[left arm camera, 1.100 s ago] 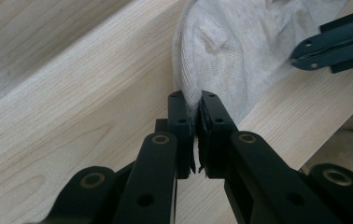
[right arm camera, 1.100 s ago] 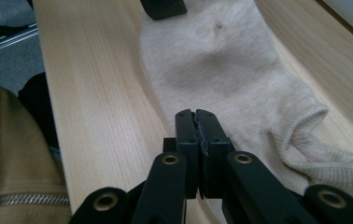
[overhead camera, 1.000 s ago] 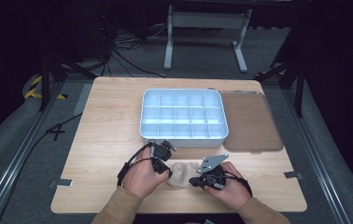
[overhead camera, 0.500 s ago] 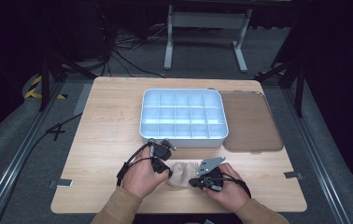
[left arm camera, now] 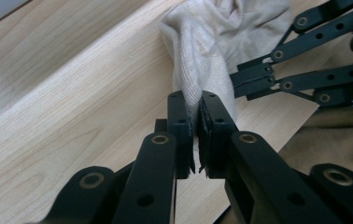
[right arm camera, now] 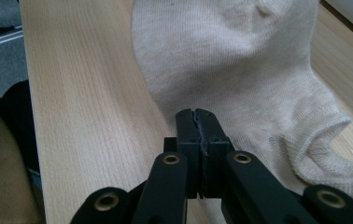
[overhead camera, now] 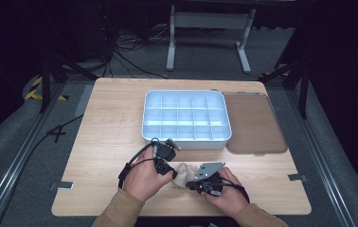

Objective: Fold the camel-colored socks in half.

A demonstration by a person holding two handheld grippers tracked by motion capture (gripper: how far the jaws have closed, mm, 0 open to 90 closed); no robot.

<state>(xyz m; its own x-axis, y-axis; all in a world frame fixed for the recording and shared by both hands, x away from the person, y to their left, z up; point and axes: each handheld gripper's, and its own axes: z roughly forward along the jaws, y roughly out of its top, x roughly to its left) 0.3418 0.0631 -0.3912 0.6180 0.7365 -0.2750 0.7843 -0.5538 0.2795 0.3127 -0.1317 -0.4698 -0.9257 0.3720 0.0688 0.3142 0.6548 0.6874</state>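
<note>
A beige sock (overhead camera: 183,174) lies crumpled on the wooden table (overhead camera: 106,123) near its front edge, between the person's two hands. My left gripper (overhead camera: 171,173) comes at it from the left. In the left gripper view the jaws (left arm camera: 195,114) are shut on a bunched fold of the sock (left arm camera: 212,42). My right gripper (overhead camera: 192,185) comes from the right, and the left gripper view shows its jaws (left arm camera: 240,80) pinching the sock's side. In the right gripper view the pads (right arm camera: 196,126) press together at the edge of the flat sock (right arm camera: 240,60).
A pale blue tray (overhead camera: 185,140) with several empty compartments stands just behind the hands. A brown lid (overhead camera: 253,123) lies flat to its right. Bare wood stretches left of the tray and along the front right of the table.
</note>
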